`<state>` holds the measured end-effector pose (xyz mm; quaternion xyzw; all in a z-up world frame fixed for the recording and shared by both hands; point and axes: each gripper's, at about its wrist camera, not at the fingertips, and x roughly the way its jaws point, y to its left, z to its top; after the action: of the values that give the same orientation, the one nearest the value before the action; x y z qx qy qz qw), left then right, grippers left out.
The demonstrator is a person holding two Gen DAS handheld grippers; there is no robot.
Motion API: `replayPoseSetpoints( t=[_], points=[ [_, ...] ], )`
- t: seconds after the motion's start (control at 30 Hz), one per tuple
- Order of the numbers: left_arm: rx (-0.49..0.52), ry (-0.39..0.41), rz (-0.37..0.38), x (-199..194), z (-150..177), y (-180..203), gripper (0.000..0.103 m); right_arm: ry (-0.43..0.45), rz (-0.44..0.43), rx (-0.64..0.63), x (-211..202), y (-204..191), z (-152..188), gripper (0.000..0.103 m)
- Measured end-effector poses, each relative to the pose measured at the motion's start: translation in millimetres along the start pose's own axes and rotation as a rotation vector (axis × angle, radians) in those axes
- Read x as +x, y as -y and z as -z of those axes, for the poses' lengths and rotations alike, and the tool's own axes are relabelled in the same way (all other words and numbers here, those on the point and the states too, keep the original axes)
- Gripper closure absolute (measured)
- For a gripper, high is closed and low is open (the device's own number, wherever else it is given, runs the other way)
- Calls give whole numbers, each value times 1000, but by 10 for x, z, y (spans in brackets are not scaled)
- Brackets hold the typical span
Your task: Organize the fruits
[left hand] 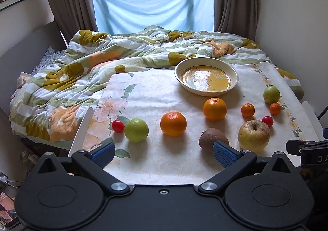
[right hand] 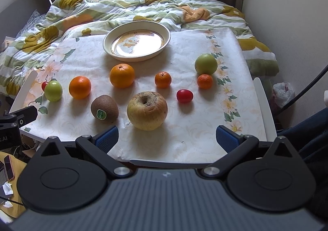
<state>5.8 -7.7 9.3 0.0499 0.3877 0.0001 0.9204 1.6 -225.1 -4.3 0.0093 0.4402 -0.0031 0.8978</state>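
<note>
Fruits lie on a floral cloth. Two oranges, a kiwi, a yellow apple, two green fruits, two small mandarins and two red tomatoes. An empty cream plate stands behind them. My left gripper is open and empty, near the kiwi. My right gripper is open and empty, just before the apple and kiwi. The plate also shows in the right wrist view.
The cloth covers a small white table set against a bed with a rumpled quilt. Walls stand close on the right. A phone and clutter lie on the floor to the left.
</note>
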Motion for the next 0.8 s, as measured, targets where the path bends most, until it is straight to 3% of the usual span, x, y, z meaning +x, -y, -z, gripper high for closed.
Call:
replayPoseSetpoints(
  t=[0.27, 0.53, 0.8],
  points=[
    [-4, 1, -76, 120, 5, -88, 0, -28, -38, -46, 39, 31, -63, 0],
    [6, -42, -73, 557, 65, -501, 0, -42, -80, -39, 294, -203, 14, 0],
    [132, -43, 12, 935, 61, -835, 0, -87, -72, 110, 571, -616, 19, 0]
  ],
)
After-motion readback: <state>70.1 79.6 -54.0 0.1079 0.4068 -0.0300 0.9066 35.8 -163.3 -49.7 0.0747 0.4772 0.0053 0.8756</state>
